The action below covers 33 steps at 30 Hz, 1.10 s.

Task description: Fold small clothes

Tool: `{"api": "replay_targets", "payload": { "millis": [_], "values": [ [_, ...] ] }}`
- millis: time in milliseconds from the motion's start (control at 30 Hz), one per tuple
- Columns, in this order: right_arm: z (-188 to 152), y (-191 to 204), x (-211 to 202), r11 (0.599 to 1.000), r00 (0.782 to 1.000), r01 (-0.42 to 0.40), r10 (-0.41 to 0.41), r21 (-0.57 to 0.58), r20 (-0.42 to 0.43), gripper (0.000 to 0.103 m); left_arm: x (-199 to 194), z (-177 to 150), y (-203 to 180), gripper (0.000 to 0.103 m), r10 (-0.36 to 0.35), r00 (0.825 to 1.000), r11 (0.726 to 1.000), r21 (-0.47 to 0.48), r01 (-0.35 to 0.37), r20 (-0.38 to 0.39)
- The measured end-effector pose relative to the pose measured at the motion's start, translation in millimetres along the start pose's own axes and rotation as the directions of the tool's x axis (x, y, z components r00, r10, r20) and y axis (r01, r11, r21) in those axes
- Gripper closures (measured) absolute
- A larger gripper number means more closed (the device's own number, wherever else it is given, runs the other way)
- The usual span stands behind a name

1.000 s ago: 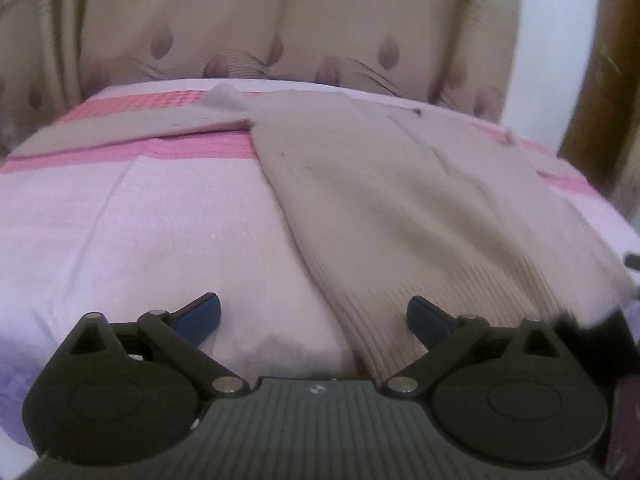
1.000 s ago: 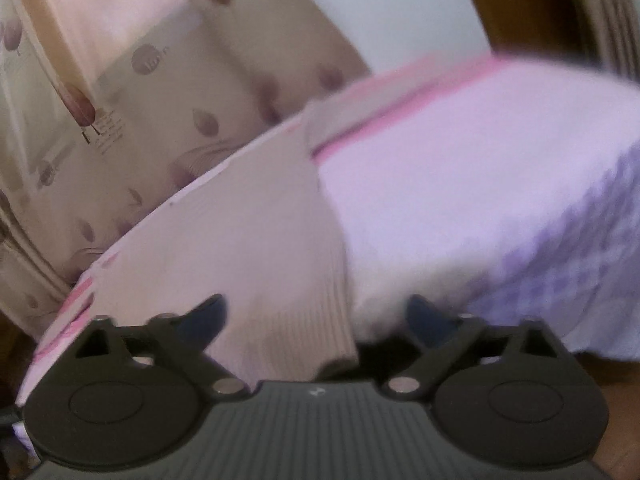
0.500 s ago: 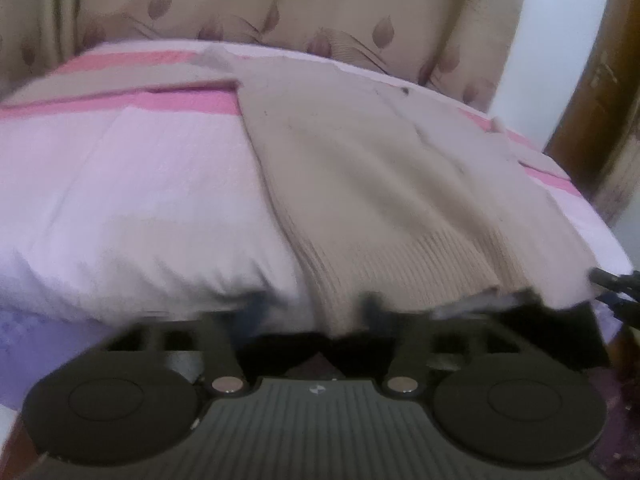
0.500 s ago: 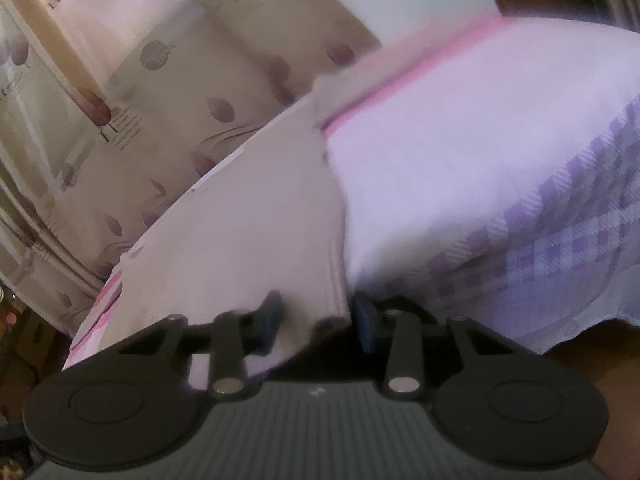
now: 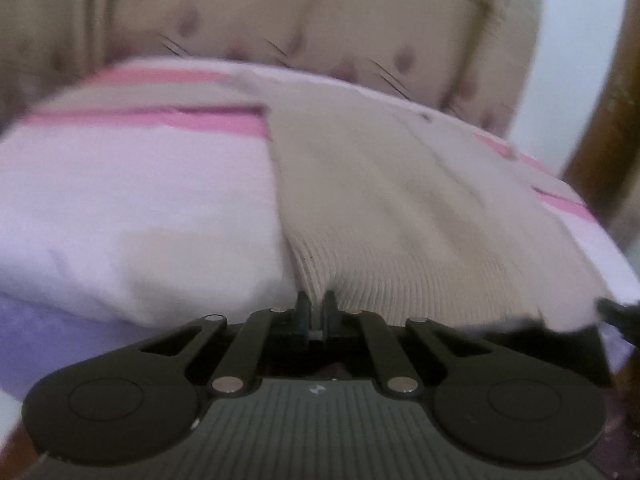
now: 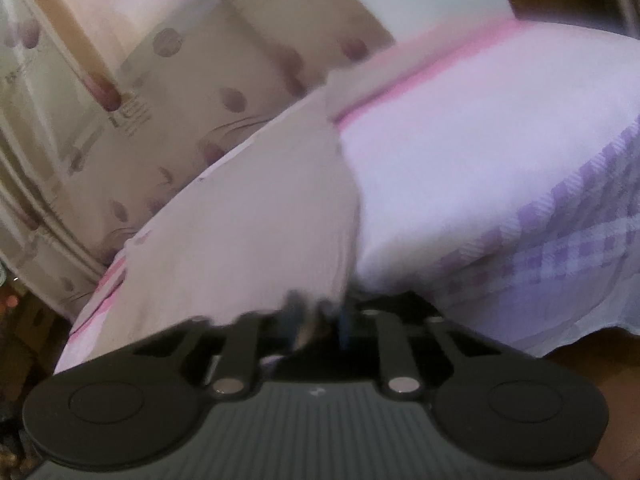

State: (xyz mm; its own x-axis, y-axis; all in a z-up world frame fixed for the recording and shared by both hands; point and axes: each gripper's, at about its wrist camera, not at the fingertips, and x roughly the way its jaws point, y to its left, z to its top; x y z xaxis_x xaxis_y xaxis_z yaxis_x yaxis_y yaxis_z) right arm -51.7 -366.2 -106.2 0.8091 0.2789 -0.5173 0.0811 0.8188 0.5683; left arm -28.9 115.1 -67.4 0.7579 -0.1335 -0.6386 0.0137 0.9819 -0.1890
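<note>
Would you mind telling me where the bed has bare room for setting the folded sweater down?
Bare sheet lies left of the beige sweater, below the pink stripe. The sweater fills the right side, both grippers at its hem.

The sweater (image 5: 400, 208) is plain beige with a ribbed hem, lying on a pale pink blanket (image 5: 132, 200) crossed by brighter pink stripes. Beneath it hangs a lilac-and-white checked sheet (image 6: 560, 248); behind, a tan curtain (image 5: 280, 12) shows mauve leaf shapes.
</note>
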Motion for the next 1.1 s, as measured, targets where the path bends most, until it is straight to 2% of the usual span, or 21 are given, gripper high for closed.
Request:
{"api": "replay_targets", "payload": {
  "millis": [67, 133, 200, 300, 333, 367, 433, 500, 600, 667, 733, 833, 1000, 1033, 1067, 1100],
  "values": [
    [-1.1, 3.1, -5.2, 1.000, 1.000, -0.018, 0.018, -0.006, -0.005, 0.092, -11.7, 0.6, 16.2, 0.094, 0.015, 1.000, 0.998, -0.054, -0.015, -0.005],
    [-3.5, 5.1, -9.1, 1.000, 1.000, -0.025, 0.024, -0.019, -0.019, 0.092, -16.2, 0.1, 23.6, 0.094, 0.024, 0.999, 0.998, -0.064, -0.026, -0.028],
    [-6.3, 5.6, -11.8, 0.999, 0.999, -0.008, 0.006, -0.036, -0.035, 0.092, -17.6, -1.4, 20.1, 0.093, 0.002, 0.999, 1.000, -0.015, -0.003, -0.041],
    [-3.9, 0.5, -19.1, 1.000, 0.999, -0.007, 0.007, -0.010, -0.047, 0.091, -27.7, -2.3, 9.3, 0.085, 0.071, 0.997, 0.994, 0.087, -0.072, 0.008],
    [0.3, -3.4, -27.2, 1.000, 1.000, -0.018, 0.018, 0.018, -0.026, 0.091, -33.9, 0.1, 7.5, 0.061, 0.094, 0.995, 0.990, 0.106, -0.097, 0.039],
    [5.3, -9.2, -38.2, 0.998, 0.999, -0.040, 0.040, 0.038, 0.013, 0.091, -40.6, 3.3, 6.6, 0.033, 0.097, 0.993, 0.988, 0.114, -0.105, 0.069],
    [21.9, -12.4, -57.3, 0.997, 0.994, -0.059, 0.054, 0.055, 0.096, 0.091, -55.5, 12.6, 2.4, 0.011, 0.093, 0.983, 0.989, 0.102, -0.109, 0.156],
    [44.5, -11.8, -68.2, 0.999, 0.987, -0.045, 0.041, 0.022, 0.158, 0.090, -62.0, 27.1, -11.5, 0.008, 0.076, 0.970, 0.986, 0.129, -0.107, 0.230],
    [82.0, -17.1, -61.5, 1.000, 0.982, -0.003, 0.004, -0.004, 0.190, 0.090, -50.5, 48.7, -39.0, 0.003, 0.068, 0.957, 0.976, 0.182, -0.123, 0.284],
    [107.7, -30.8, -47.5, 0.999, 0.979, -0.019, 0.013, 0.025, 0.203, 0.090, -32.8, 65.8, -55.1, 0.003, 0.038, 0.956, 0.978, 0.184, -0.095, 0.290],
    [131.7, -48.2, -28.6, 0.997, 0.978, -0.018, 0.002, 0.076, 0.210, 0.090, -10.6, 81.6, -71.1, 0.000, 0.011, 0.954, 0.980, 0.187, -0.070, 0.299],
    [170.1, -84.2, 1.1, 0.981, 0.975, -0.066, 0.024, 0.184, 0.222, 0.090, 29.7, 103.8, -89.7, 0.000, 0.004, 0.949, 0.979, 0.192, -0.067, 0.315],
    [237.6, -164.9, 43.4, 0.919, 0.965, -0.062, -0.044, 0.389, 0.258, 0.087, 109.1, 129.8, -113.8, 0.000, 0.024, 0.953, 0.977, 0.196, -0.087, 0.303],
    [249.5, -179.8, 48.1, 0.908, 0.961, -0.060, -0.060, 0.416, 0.270, 0.083, 125.2, 132.8, -117.3, 0.000, 0.030, 0.955, 0.977, 0.195, -0.090, 0.294],
    [263.7, -195.6, 52.8, 0.895, 0.955, -0.045, -0.092, 0.444, 0.283, 0.069, 137.9, 134.1, -118.3, 0.000, 0.033, 0.958, 0.977, 0.193, -0.091, 0.287],
    [274.7, -208.1, 57.7, 0.885, 0.949, -0.033, -0.118, 0.464, 0.292, 0.044, 148.3, 134.0, -119.0, 0.000, 0.037, 0.961, 0.977, 0.192, -0.092, 0.273]
  ]
}}
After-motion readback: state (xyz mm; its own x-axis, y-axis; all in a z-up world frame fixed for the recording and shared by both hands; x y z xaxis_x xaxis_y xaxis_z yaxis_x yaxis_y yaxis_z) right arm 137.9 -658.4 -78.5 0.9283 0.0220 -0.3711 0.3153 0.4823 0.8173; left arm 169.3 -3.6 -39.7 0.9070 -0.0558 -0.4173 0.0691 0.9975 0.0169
